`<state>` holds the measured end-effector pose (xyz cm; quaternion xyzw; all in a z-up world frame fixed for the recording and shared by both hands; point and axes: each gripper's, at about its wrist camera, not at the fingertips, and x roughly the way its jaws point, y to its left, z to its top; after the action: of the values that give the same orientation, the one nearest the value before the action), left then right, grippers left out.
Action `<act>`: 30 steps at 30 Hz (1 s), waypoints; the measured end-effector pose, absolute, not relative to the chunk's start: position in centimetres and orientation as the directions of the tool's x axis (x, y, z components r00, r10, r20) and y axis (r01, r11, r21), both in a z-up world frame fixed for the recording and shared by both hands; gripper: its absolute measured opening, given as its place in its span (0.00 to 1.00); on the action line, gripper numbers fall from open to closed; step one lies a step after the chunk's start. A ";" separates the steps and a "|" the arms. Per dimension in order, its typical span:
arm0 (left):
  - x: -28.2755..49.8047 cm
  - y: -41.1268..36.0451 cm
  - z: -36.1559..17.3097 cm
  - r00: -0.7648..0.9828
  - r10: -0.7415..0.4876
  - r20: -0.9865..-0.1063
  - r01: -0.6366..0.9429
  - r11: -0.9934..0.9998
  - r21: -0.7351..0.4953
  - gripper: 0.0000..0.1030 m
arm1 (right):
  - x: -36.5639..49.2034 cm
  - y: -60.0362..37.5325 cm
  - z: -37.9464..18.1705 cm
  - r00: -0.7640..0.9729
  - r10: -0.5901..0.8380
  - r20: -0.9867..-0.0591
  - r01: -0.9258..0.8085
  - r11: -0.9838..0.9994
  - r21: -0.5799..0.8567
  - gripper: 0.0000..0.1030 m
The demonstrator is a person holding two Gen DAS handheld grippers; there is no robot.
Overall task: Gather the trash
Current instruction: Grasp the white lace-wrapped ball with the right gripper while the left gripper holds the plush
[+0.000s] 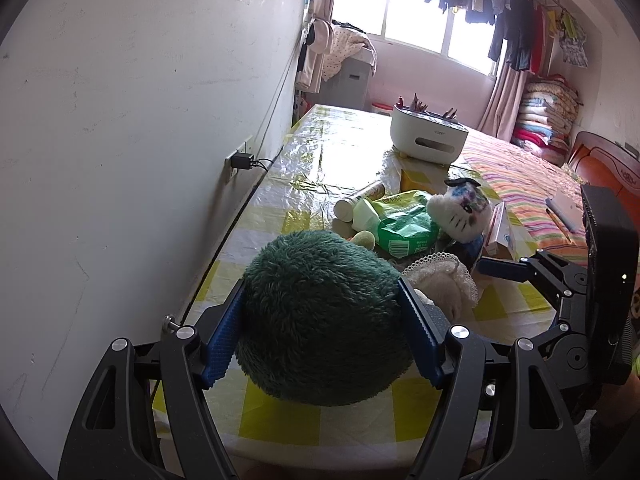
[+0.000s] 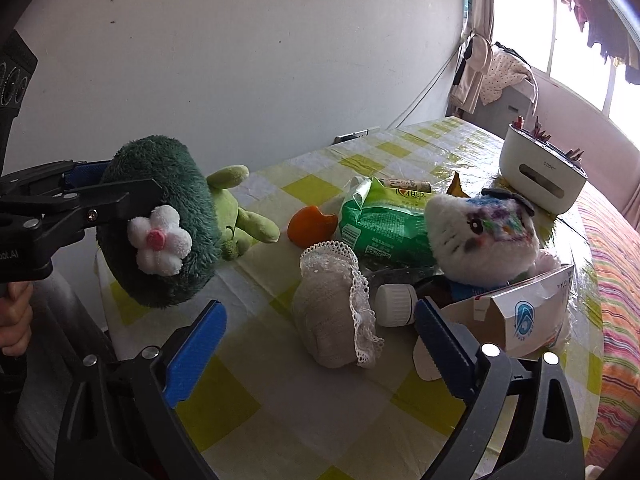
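Green and white, the crumpled snack bag (image 2: 384, 220) carries printed characters too small to read and a barcode patch near its lower edge; it lies on the table (image 2: 280, 392) among the clutter, well ahead of the right gripper (image 2: 320, 356), whose blue pads (image 2: 196, 356) stand spread with nothing pinched between them. Readable writing is scarce: the white tissue box (image 2: 540, 178) at the far end shows a small grey word above its slot that cannot be made out, and the torn cardboard box (image 2: 516, 320) just beside the right-hand pad bears a blue round logo with tiny letters under it. A white bottle cap (image 2: 394, 304) sits between that box and a lace-trimmed cream plush (image 2: 336, 312), which lies nearest the open jaws, slightly ahead of them. Behind these are an orange peel (image 2: 312, 226), a white cat plush (image 2: 484, 236) with smeared colours on its face, and a tube-shaped container (image 1: 358, 200) lying on its side. The left gripper (image 1: 320, 320) is clamped on a dark green fuzzy plush (image 1: 320, 316), both pads pressing its sides; the right wrist view shows a white flower with a pink centre on it and part of a marking ending "ot.AI" on the gripper body. A hand (image 2: 14, 316) grips the handle at the picture's left edge.
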<state>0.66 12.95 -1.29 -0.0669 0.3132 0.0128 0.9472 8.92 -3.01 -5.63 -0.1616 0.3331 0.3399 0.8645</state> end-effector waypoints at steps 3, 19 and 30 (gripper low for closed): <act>0.7 12.9 -1.2 0.805 -0.019 -0.593 -0.065 0.991 -0.120 0.69 | 9.7 -2.6 -6.3 0.548 0.458 -0.700 -0.689 0.721 -0.067 0.75; 0.9 11.7 -0.8 0.820 -0.028 -0.572 -0.048 0.992 -0.117 0.69 | 9.2 -4.2 -6.2 0.530 0.489 -0.693 -0.661 0.750 0.023 0.41; 0.9 9.5 -0.3 0.844 -0.050 -0.534 -0.001 0.995 -0.095 0.69 | 8.1 -8.9 -4.1 0.602 0.495 -0.627 -0.583 0.809 0.079 0.41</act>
<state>0.87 9.54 -0.27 -0.0457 0.2789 -0.0128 0.9592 8.13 -8.93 -4.07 -0.0670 0.3286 0.3019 0.8924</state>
